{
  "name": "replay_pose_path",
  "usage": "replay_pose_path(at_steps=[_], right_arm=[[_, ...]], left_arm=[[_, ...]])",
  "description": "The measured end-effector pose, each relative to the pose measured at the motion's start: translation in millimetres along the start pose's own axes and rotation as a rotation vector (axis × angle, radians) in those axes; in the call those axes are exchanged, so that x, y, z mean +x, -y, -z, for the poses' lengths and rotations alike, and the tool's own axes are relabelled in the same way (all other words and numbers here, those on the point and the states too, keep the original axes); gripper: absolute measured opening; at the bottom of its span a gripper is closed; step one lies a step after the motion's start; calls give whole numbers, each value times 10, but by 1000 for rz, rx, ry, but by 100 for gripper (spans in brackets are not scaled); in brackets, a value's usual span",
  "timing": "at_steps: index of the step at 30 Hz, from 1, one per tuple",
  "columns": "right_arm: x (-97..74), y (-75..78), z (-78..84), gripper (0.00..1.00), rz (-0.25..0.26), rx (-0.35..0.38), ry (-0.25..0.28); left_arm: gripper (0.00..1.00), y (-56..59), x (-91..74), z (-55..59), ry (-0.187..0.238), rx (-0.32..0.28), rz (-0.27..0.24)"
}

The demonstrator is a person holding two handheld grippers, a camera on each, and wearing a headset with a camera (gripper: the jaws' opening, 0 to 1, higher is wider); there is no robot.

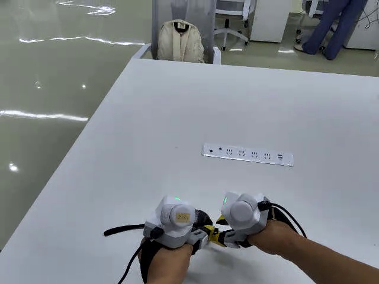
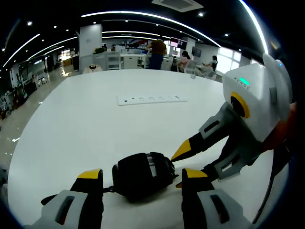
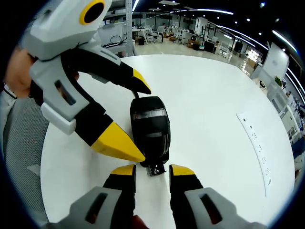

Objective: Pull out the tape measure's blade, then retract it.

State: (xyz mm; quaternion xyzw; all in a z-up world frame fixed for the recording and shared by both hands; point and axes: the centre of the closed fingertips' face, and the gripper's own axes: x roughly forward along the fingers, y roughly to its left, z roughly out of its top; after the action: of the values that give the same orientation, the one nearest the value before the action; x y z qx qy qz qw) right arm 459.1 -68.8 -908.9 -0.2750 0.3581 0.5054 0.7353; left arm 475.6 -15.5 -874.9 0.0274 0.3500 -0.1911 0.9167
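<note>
- While both grippers sit close together on the white table (image 1: 237,106), the black tape measure (image 3: 150,126) lies between them.
- The left gripper (image 2: 143,173) has its jaws spread wide, one on each side of the tape measure. I cannot tell if they squeeze it.
- The right gripper (image 3: 153,171) has its jaws close beside the little blade tip (image 3: 152,168). I cannot tell if they pinch it.
- A long power strip (image 1: 247,155) lies farther off.

Tape measure (image 3: 150,126): black case, lying flat on white tabletop (image 3: 214,109), centre of right gripper view, lower centre of left gripper view. Blade drawn in; metal end hook (image 3: 153,169) sits at case mouth.
</note>
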Motion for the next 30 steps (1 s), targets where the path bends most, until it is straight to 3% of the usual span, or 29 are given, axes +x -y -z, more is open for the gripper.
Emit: replay_pose_path(at_steps=[10,21,30], right_arm=[[-118,-41,-16,33,44,73,28],[-362,-142,-40,36,99,149,63],[-508,-207,-92,40,132,150,85]], left_arm=[[69,10,-117,-16,-1,18,26],[75,20,-283,4,-8,47,44],[80,64,-375,62,-13,62,58]])
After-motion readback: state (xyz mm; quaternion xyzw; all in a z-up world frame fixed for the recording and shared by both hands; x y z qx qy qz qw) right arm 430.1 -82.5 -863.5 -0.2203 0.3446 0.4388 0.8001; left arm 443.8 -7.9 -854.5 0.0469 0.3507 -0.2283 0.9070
